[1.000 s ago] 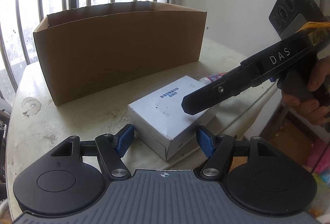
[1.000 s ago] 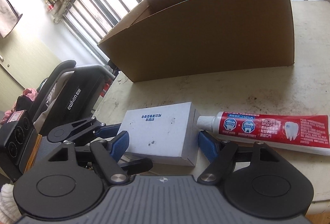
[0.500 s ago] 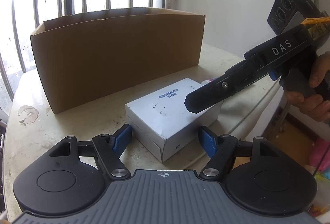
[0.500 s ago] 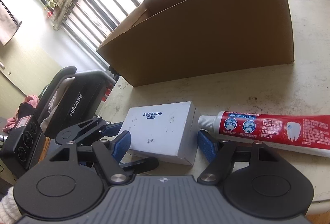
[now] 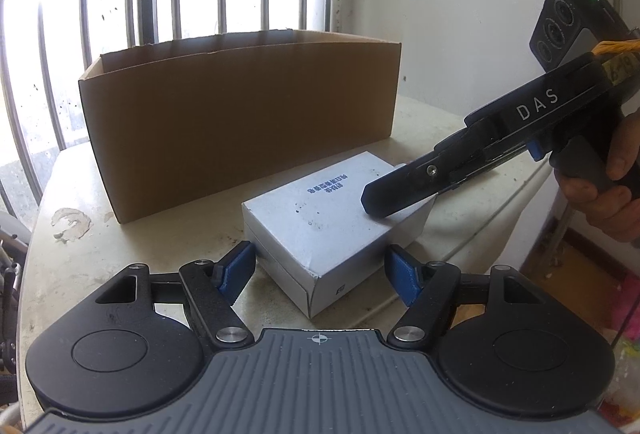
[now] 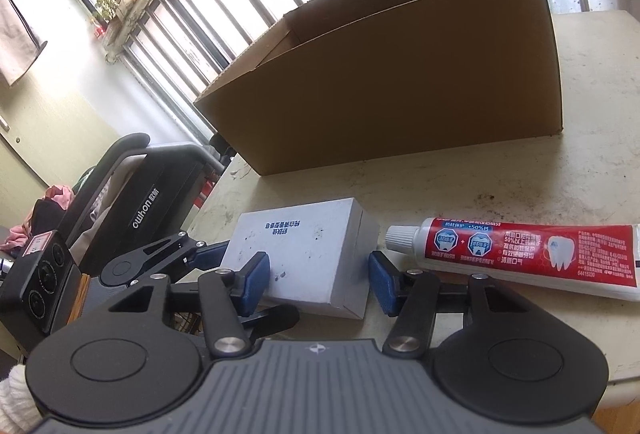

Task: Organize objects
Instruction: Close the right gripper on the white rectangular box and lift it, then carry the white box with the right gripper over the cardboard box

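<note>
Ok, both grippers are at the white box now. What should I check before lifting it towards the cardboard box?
1. White box between the right gripper jaws: ok; they have just been closing.
2. Right pads pressing firmly on it: cannot tell.
3. Left gripper out of the way: not ok; it is open, pads apart from the box, but a box corner sits between its jaws.
4. Toothpaste tube clear of the grip: ok; it lies beside the box, its cap near the right pad but apart.
5. Cardboard box top open: ok.
6. Room inside it: cannot tell.
</note>
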Available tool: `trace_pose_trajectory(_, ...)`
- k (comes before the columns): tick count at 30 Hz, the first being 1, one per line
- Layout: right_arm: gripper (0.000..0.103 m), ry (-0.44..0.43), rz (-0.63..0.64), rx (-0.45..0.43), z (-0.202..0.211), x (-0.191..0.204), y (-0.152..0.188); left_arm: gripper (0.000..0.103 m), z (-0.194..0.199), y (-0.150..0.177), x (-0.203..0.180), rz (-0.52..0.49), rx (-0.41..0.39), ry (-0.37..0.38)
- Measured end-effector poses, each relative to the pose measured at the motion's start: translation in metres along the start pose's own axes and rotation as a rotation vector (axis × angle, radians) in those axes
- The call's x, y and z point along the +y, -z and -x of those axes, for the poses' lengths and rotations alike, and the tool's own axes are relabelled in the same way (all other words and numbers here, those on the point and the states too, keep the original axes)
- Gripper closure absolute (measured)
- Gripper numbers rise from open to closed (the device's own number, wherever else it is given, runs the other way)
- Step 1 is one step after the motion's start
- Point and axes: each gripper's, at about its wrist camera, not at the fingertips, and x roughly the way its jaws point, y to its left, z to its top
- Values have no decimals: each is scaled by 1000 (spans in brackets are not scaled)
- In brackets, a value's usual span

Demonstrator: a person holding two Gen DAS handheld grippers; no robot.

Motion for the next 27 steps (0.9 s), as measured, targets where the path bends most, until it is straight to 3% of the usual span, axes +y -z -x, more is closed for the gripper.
trace_pose_trajectory(15, 44, -24, 77, -119, 40, 37, -11, 32, 42, -33, -14, -72, -115, -47)
trace_pose_trajectory(27, 44, -33, 113, -246, 86, 43, -57, 32, 53, -101, -23, -146, -202, -42)
